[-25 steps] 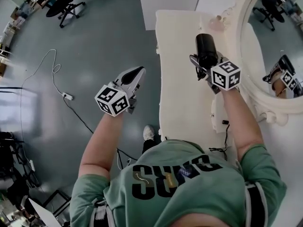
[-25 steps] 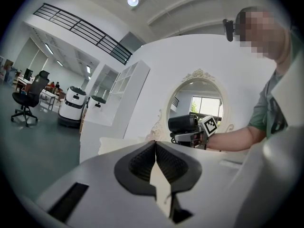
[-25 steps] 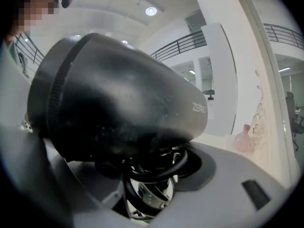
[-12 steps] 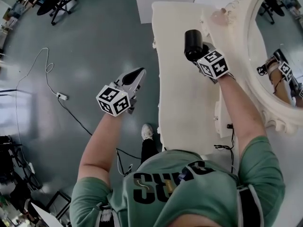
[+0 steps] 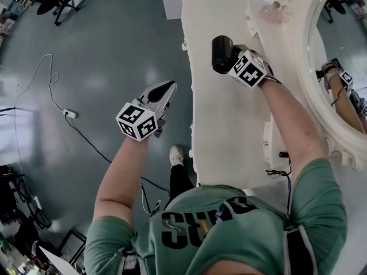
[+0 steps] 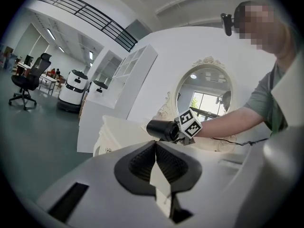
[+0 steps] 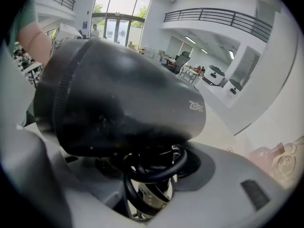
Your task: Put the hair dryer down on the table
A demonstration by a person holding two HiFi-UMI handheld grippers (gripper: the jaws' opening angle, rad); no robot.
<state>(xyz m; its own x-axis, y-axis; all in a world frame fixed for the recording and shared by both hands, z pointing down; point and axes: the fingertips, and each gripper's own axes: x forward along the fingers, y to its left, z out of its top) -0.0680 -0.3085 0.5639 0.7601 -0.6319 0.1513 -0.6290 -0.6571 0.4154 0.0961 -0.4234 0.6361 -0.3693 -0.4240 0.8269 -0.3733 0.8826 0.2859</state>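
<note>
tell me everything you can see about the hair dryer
The hair dryer is black, with a matte, plastic-looking round barrel and small pale lettering on its side. A black cord loops below the barrel by the handle. The right gripper holds it at the handle, barrel roughly level, above the white dressing table, apparently not touching the top. Nothing else touches it.

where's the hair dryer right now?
Head view, right side: the hair dryer is clamped in the right gripper, held over the far end of the white table, just left of the oval mirror.
</note>
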